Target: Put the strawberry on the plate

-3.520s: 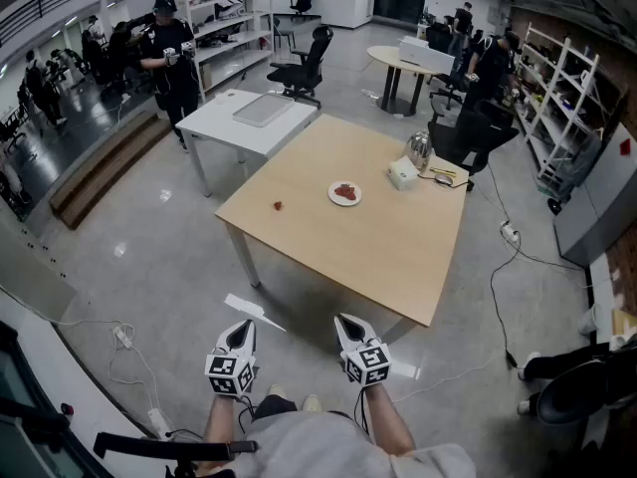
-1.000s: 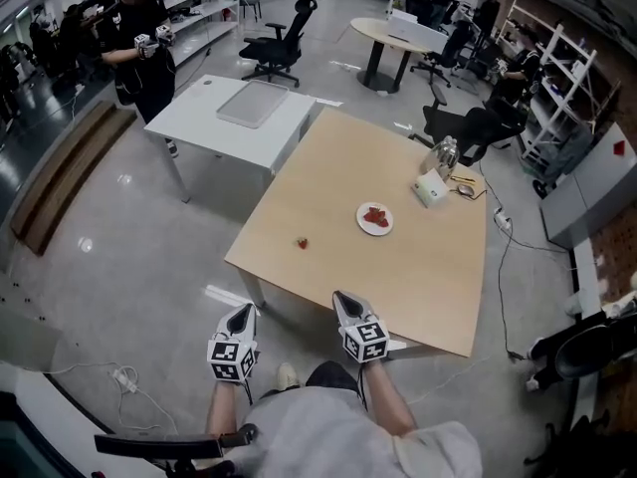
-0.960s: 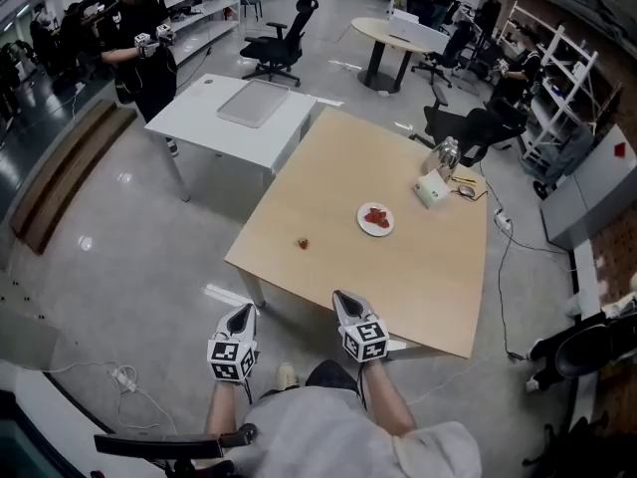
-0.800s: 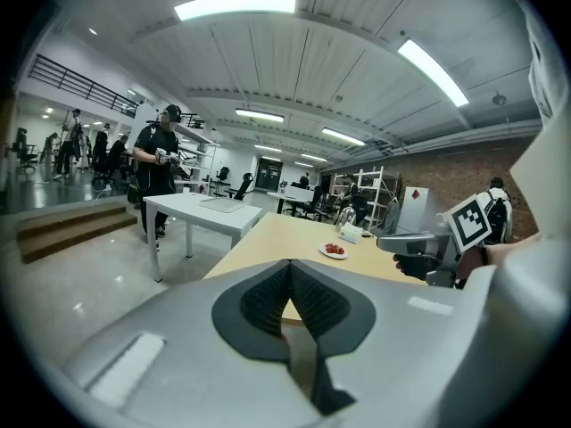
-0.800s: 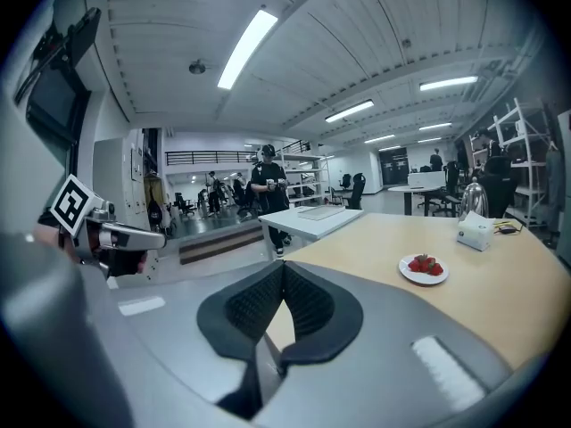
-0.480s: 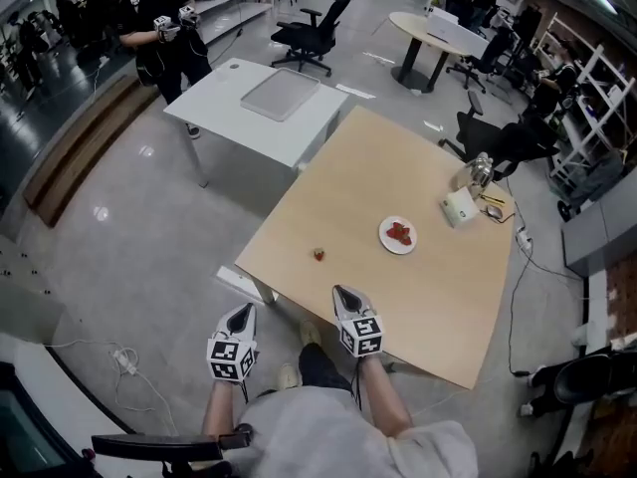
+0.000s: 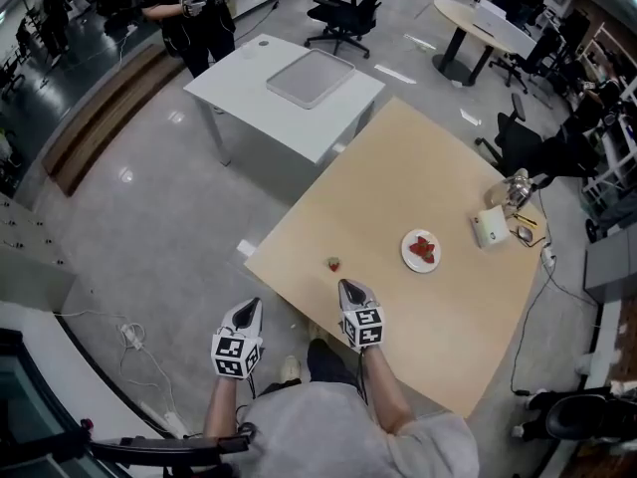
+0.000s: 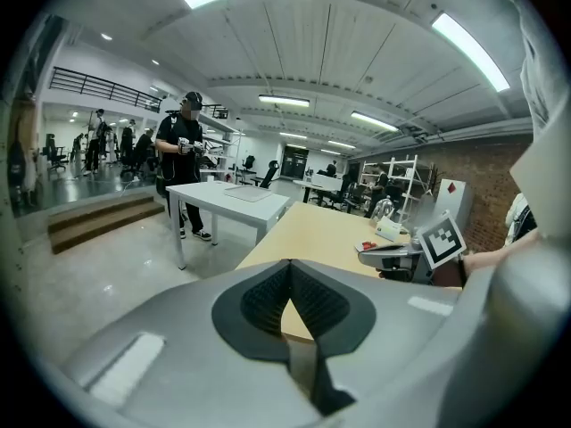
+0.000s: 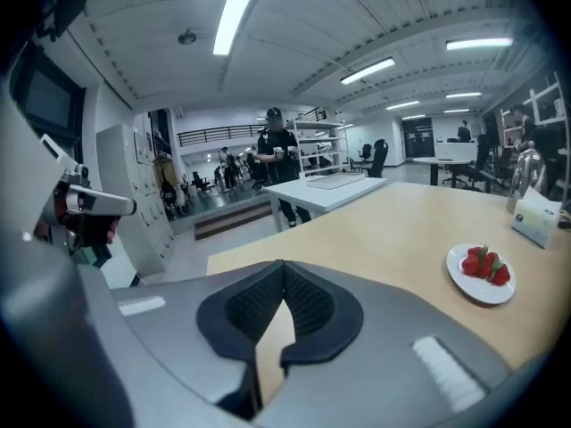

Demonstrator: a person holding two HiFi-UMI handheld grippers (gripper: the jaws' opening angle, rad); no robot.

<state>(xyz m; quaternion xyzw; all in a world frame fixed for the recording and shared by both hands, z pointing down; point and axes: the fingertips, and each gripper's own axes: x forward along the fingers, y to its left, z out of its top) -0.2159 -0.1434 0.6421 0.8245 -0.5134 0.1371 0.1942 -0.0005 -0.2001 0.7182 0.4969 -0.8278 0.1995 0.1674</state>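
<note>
The strawberry point(image 7: 333, 264) lies alone on the table point(image 7: 418, 167), near its front edge. The plate point(image 7: 406, 255) sits apart to its right and holds other strawberries point(image 7: 423, 248). Right gripper point(image 7: 350, 288): near the strawberry, jaws closed, empty. Left gripper point(image 7: 249, 308): off the table, jaws closed, empty.

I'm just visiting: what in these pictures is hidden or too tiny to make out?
- Loose strawberry: a tiny speck in the head view; missing from both gripper views, probably behind the left gripper and right gripper bodies.
- Plate: its berries clump together in the right gripper view, so no count.
- White box and shiny thing: too small in the head view to identify.
</note>
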